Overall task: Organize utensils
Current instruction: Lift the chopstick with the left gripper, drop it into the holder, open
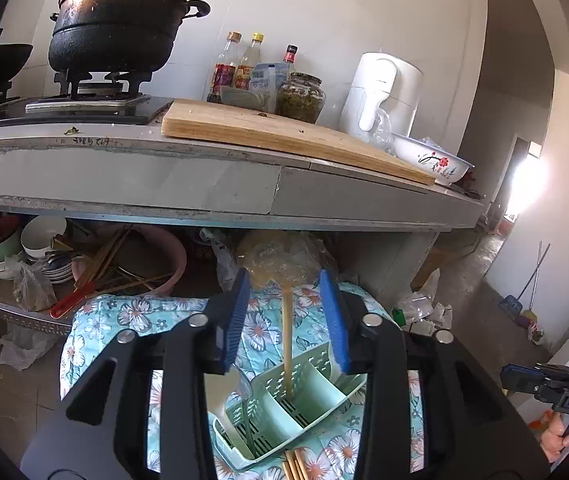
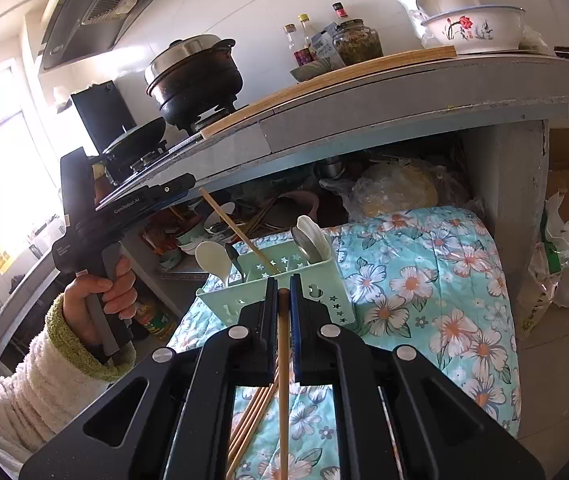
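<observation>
A mint-green utensil holder (image 1: 316, 384) (image 2: 284, 288) with compartments stands on a floral cloth. One wooden chopstick (image 1: 287, 344) (image 2: 240, 232) leans in a compartment, between the open blue pads of my left gripper (image 1: 290, 320), which does not touch it. White spoons (image 2: 214, 258) and a metal spoon (image 2: 304, 240) stand in the holder. My right gripper (image 2: 283, 300) is shut on a single wooden chopstick (image 2: 283, 380), just in front of the holder. Several more chopsticks (image 2: 252, 416) (image 1: 294, 464) lie on the cloth.
The floral cloth (image 2: 424, 280) covers a low surface under a concrete counter (image 1: 204, 184). On the counter are a cutting board (image 1: 284, 132), a black pot (image 1: 116, 28), bottles and a bowl (image 1: 432, 156). The shelf below holds bowls and bags.
</observation>
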